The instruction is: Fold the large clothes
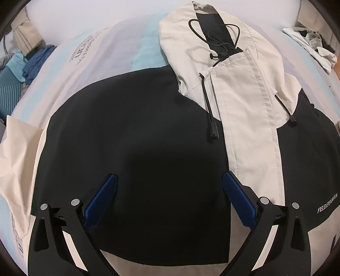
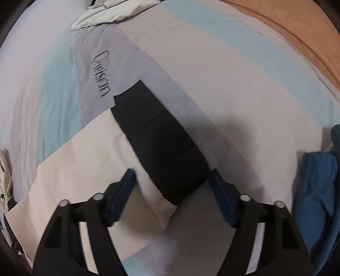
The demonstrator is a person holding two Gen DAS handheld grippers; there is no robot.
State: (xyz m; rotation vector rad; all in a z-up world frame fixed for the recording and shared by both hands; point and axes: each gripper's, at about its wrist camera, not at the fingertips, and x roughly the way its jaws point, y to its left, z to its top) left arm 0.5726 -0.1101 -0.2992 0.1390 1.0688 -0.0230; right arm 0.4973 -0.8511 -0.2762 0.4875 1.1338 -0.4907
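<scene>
1. Jacket (image 1: 136,131), black and cream, lies spread flat on a striped bed sheet (image 1: 119,42), filling the near and middle ground of the left wrist view.
2. Its cream hood (image 1: 212,48) sits at the far right, folded onto the body, with black drawcords (image 1: 209,110) trailing over the black panel.
3. White lettering (image 1: 327,203) shows on the black fabric at the near right.
4. Left tool (image 1: 167,191) hovers over the black panel with its blue pads (image 1: 99,203) spread wide; nothing sits between them.
5. Right tool (image 2: 172,191) points down at the sleeve (image 2: 157,140), whose black cuff end and cream upper part lie on the sheet.
6. Its jaws stand partly apart either side of the sleeve's near edge; the blurred view does not show whether the pads press on it.
7. Blue cloth (image 2: 316,191) lies bunched at the right, apart from the sleeve.
8. Pale garment (image 2: 106,14) rests at the far edge of the bed.
</scene>
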